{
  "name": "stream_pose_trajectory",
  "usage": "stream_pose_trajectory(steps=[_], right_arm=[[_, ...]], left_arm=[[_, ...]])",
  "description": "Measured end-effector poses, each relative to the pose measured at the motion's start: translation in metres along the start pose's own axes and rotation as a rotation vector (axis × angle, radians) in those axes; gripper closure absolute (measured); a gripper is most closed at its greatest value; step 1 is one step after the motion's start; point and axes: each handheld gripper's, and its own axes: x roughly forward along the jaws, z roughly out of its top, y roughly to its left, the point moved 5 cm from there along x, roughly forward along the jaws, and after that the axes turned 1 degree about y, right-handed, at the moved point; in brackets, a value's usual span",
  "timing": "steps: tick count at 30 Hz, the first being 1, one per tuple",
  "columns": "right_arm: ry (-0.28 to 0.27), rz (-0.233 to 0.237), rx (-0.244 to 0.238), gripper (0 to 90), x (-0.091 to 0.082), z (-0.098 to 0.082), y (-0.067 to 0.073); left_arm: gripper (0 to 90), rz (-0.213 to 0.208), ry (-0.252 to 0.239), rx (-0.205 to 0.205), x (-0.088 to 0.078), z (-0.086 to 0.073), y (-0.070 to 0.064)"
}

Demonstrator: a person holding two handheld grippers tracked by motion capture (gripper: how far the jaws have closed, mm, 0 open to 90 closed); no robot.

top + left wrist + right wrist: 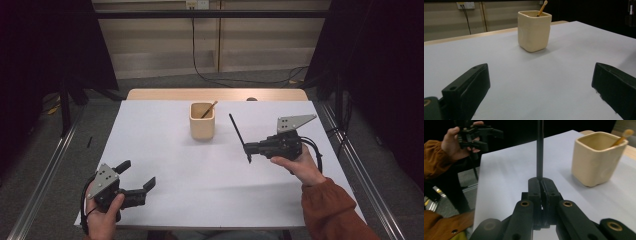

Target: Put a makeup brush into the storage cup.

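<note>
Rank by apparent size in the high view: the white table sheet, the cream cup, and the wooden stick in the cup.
1. white table sheet, by far the largest.
2. cream cup.
3. wooden stick, smallest; just its thin upper part shows above the cup's rim.

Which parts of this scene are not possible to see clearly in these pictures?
- Inside of the cream cup: its walls hide the lower end of the wooden stick in the high view.
- Black rod held in the right gripper: the top edge of the right gripper view cuts off its far end.
- Left gripper: the bottom edge of the left gripper view cuts off its open jaws.
</note>
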Motion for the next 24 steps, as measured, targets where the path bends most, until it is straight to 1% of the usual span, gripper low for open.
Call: stream_pose_trajectory(steps=[2, 7, 8, 10, 13, 15, 16, 17, 19, 21, 22, 24], right_arm=[[0.017, 0.02, -0.007, 86.3, 0.003, 0.001, 0.004], [0.049, 0.049, -0.015, 86.3, 0.01, 0.0, 0.01], [0.071, 0.064, -0.018, 86.3, 0.013, 0.0, 0.012], [0.115, 0.056, -0.028, 86.3, 0.017, -0.001, 0.013], [0.159, 0.065, -0.027, 86.3, 0.021, -0.001, 0.013], [0.191, 0.062, -0.043, 86.3, 0.023, -0.002, 0.013], [0.206, 0.059, -0.047, 86.2, 0.023, -0.001, 0.013], [0.225, 0.045, -0.056, 86.2, 0.024, -0.001, 0.013], [0.256, 0.043, -0.07, 86.2, 0.026, -0.002, 0.013], [0.299, 0.037, -0.079, 86.2, 0.029, -0.003, 0.013], [0.33, 0.033, -0.091, 86.2, 0.031, -0.004, 0.014], [0.365, 0.036, -0.108, 86.2, 0.033, -0.003, 0.015]], left_arm=[[1.8, -0.001, -0.001, 0.004, 0.0, 0.0, 0.0], [1.8, 0.002, 0.001, 0.003, 0.0, 0.0, 0.001], [1.8, 0.001, 0.002, 0.004, 0.0, 0.0, 0.001], [1.8, -0.001, 0.003, 0.001, 0.001, 0.0, 0.0], [1.8, -0.003, 0.006, 0.002, 0.001, -0.001, 0.0], [1.8, -0.006, 0.015, 0.005, 0.001, -0.001, 0.001], [1.8, -0.006, 0.014, 0.004, 0.001, -0.001, 0.002], [1.8, -0.003, 0.015, 0.001, 0.001, -0.001, 0.002], [1.8, -0.005, 0.015, -0.003, 0.001, -0.001, 0.002], [1.7, -0.005, 0.015, -0.004, 0.001, -0.001, 0.002], [1.8, -0.005, 0.017, 0.002, 0.001, -0.001, 0.002], [1.8, -0.006, 0.017, 0.005, 0.001, -0.002, 0.002]])
